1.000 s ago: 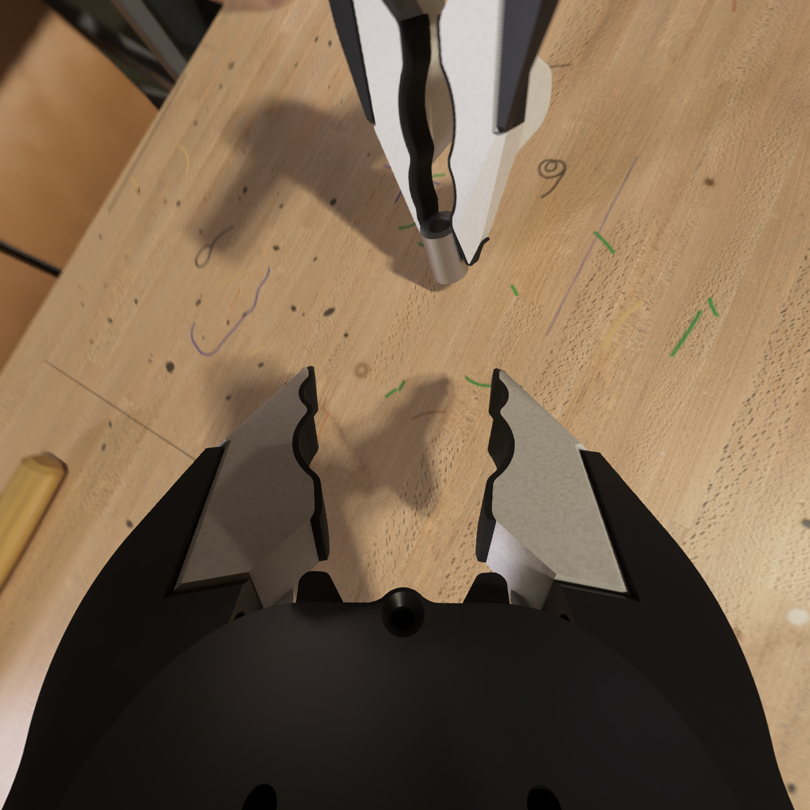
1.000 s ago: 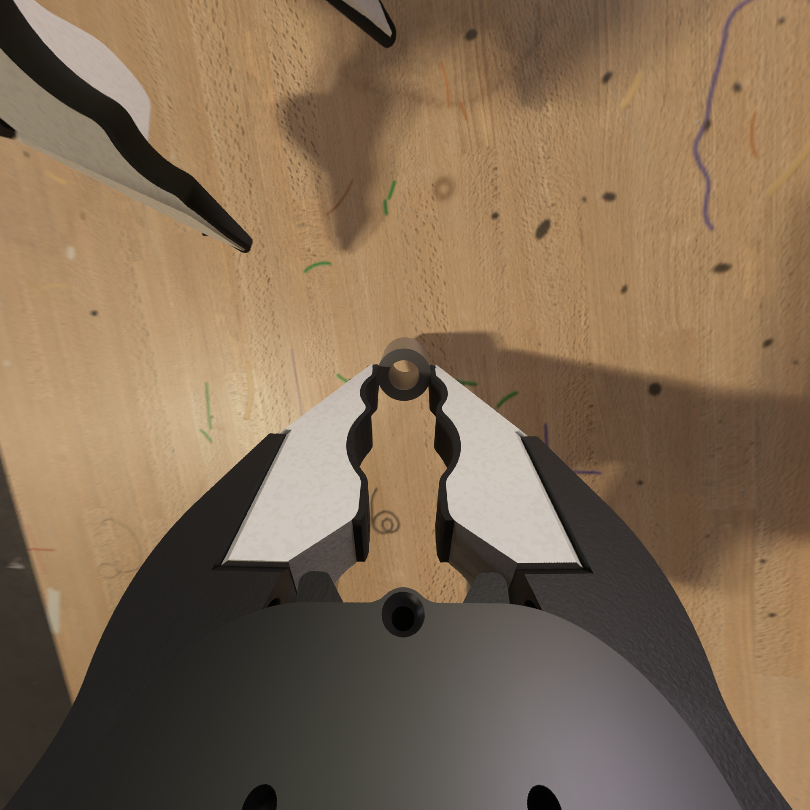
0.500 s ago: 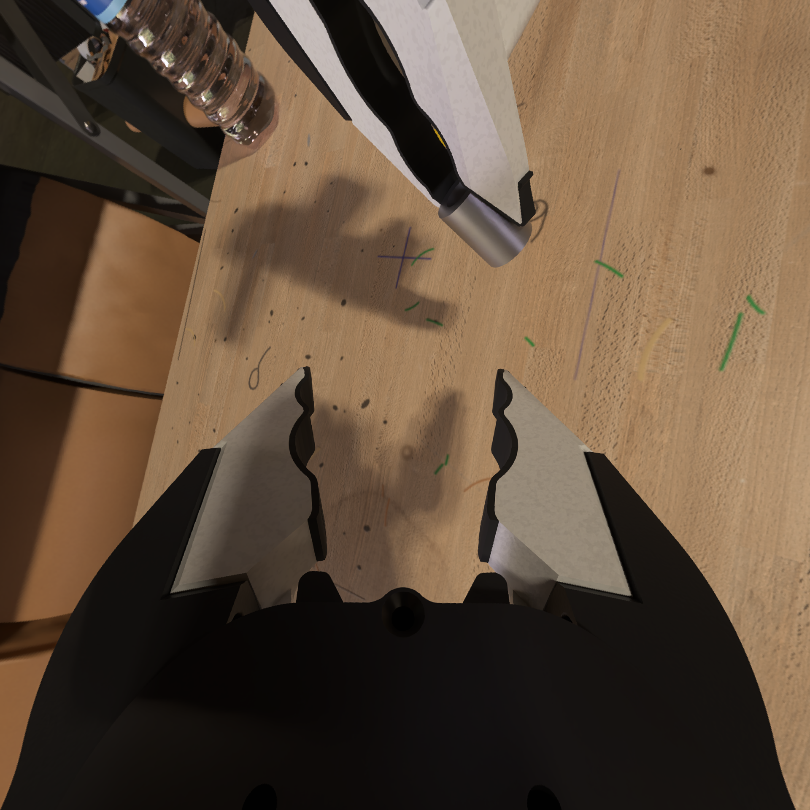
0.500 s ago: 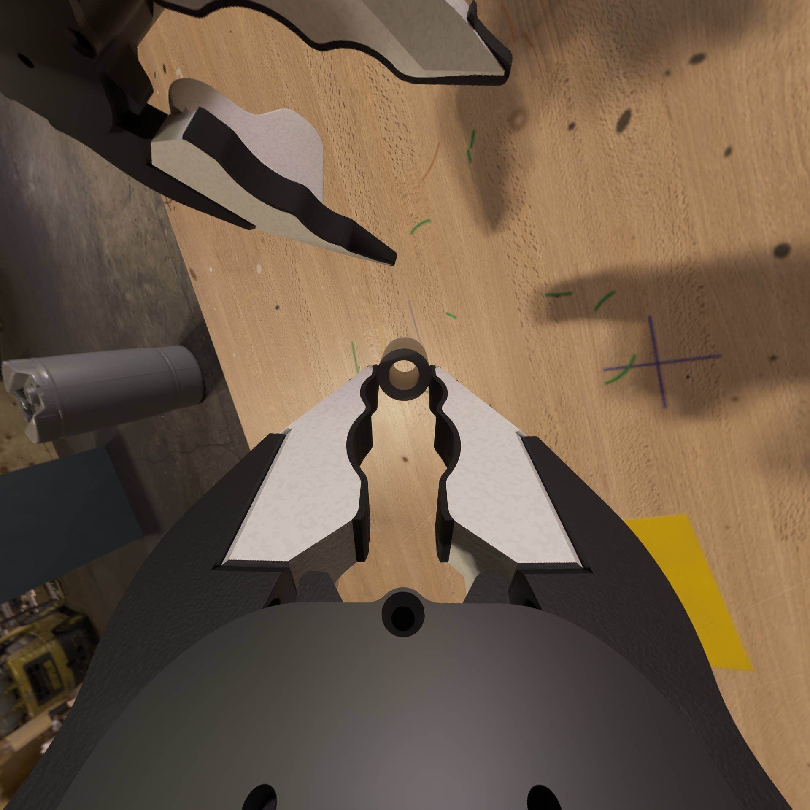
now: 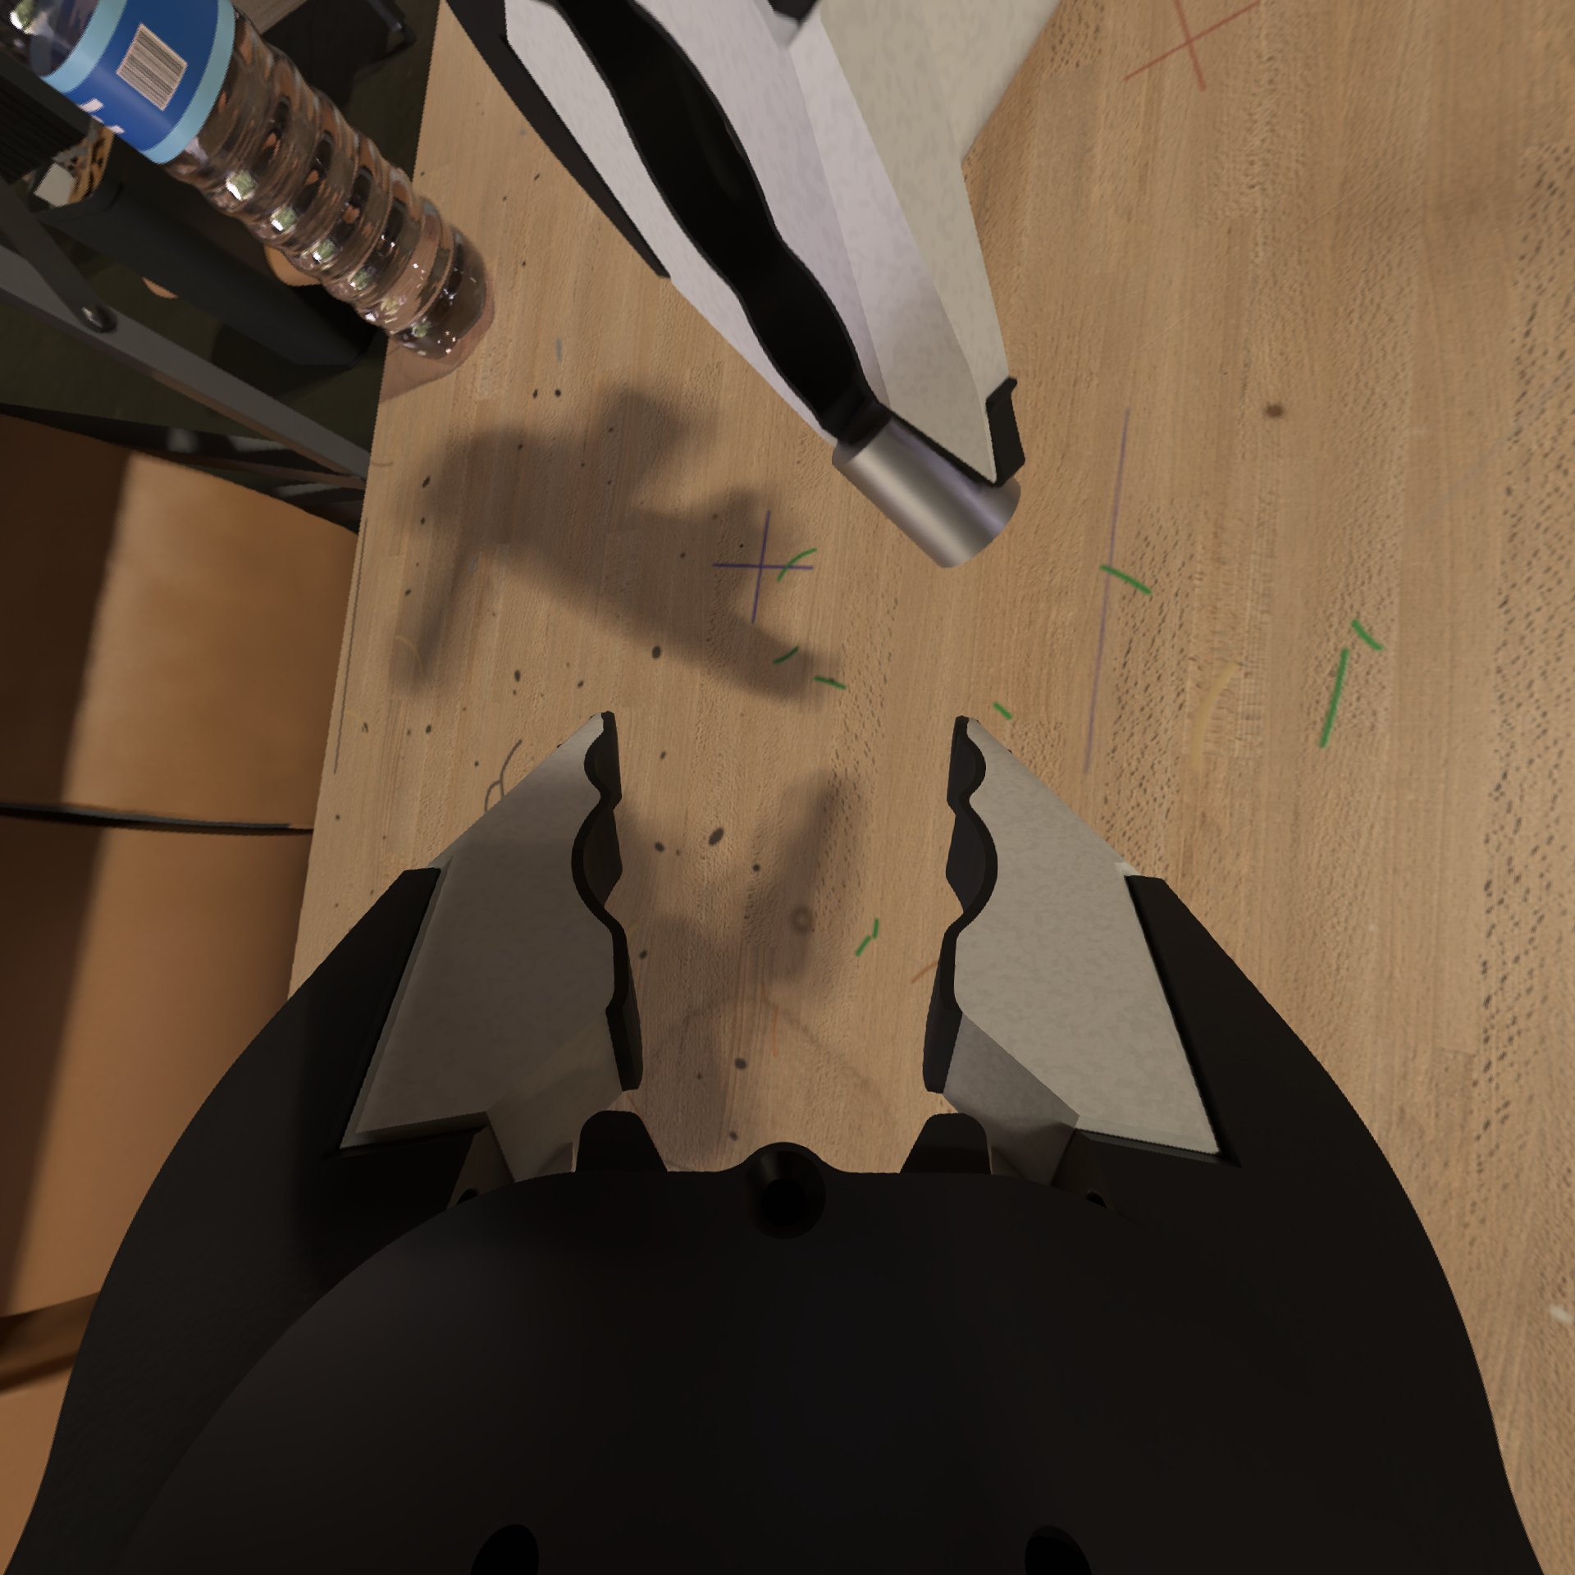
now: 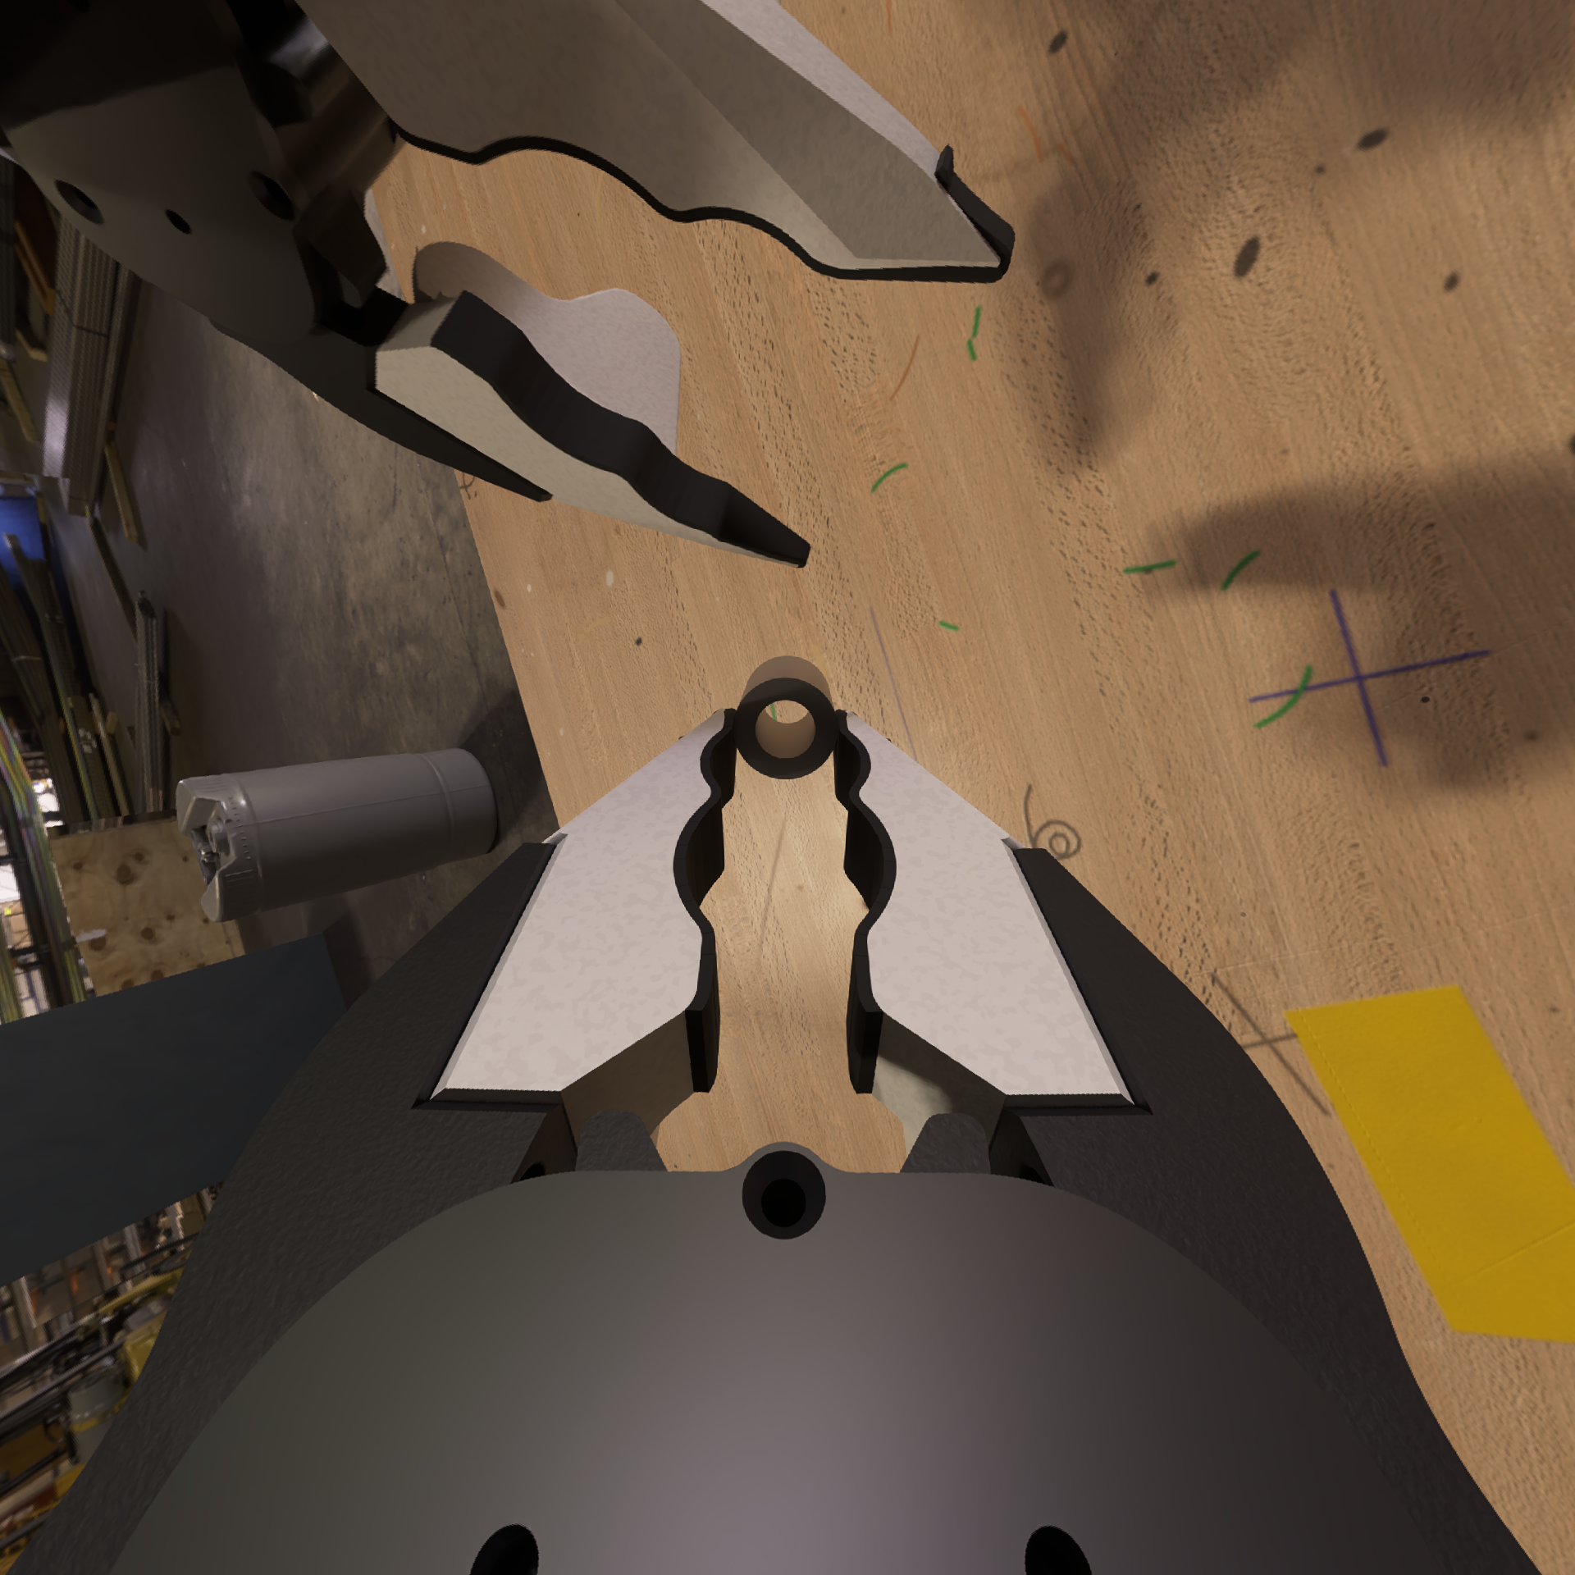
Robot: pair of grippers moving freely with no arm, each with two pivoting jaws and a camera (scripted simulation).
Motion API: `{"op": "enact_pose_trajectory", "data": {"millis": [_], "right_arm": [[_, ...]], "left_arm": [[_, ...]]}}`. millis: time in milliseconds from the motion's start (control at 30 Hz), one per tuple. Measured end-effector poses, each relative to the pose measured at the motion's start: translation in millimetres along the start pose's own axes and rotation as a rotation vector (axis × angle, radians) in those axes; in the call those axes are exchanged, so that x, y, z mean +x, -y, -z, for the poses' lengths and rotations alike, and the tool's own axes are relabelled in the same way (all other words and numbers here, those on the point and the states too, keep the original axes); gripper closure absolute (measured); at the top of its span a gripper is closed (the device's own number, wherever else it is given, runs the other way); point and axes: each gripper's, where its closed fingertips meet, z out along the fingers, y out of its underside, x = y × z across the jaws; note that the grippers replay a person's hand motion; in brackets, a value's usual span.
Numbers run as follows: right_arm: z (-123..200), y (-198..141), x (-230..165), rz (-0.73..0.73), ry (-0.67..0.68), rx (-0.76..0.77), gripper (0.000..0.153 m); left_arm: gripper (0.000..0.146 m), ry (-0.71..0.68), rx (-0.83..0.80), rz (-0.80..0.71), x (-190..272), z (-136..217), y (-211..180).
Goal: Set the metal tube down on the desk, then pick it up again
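Note:
A short metal tube (image 6: 784, 740) is clamped end-on between the tips of my right gripper (image 6: 785, 724), which is shut on it and holds it above the wooden desk (image 6: 1108, 426). In the left wrist view the same tube (image 5: 929, 503) sticks out of the right gripper's fingers (image 5: 903, 281) at the top, tilted, clear of its shadow on the desk (image 5: 1278, 852). My left gripper (image 5: 782, 724) is open and empty, hovering above the desk nearer than the tube. It also shows in the right wrist view (image 6: 886, 383), open, at the upper left.
A plastic bottle (image 5: 281, 179) stands at the desk's far left edge. A grey canister (image 6: 341, 827) lies beyond the desk edge in the right wrist view. A yellow patch (image 6: 1449, 1150) lies flat on the desk at the right. Cardboard boxes (image 5: 153, 767) sit left of the desk.
My right gripper has lifted and turned with the tube in it, and the tube is tilted more sideways. My left gripper has pulled back and stayed open.

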Motion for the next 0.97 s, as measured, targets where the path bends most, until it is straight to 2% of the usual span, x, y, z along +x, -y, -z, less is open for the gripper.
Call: {"op": "enact_pose_trajectory", "data": {"millis": [267, 500, 967], "right_arm": [[9.1, 0.1, -4.7, 0.008, -0.003, 0.012, 0.130], [10.1, 0.0, -2.6, -0.007, -0.008, -0.004, 0.130], [8.1, -1.5, -1.8, -0.027, -0.009, -0.028, 0.130]], "left_arm": [[0.068, 0.022, -0.048, 0.029, 1.4, -6.1, -7.2], [0.068, 0.015, -0.069, -0.006, 5.0, -7.0, -7.8], [0.068, -0.008, -0.058, -0.022, 12.2, -9.8, -0.9]]}}
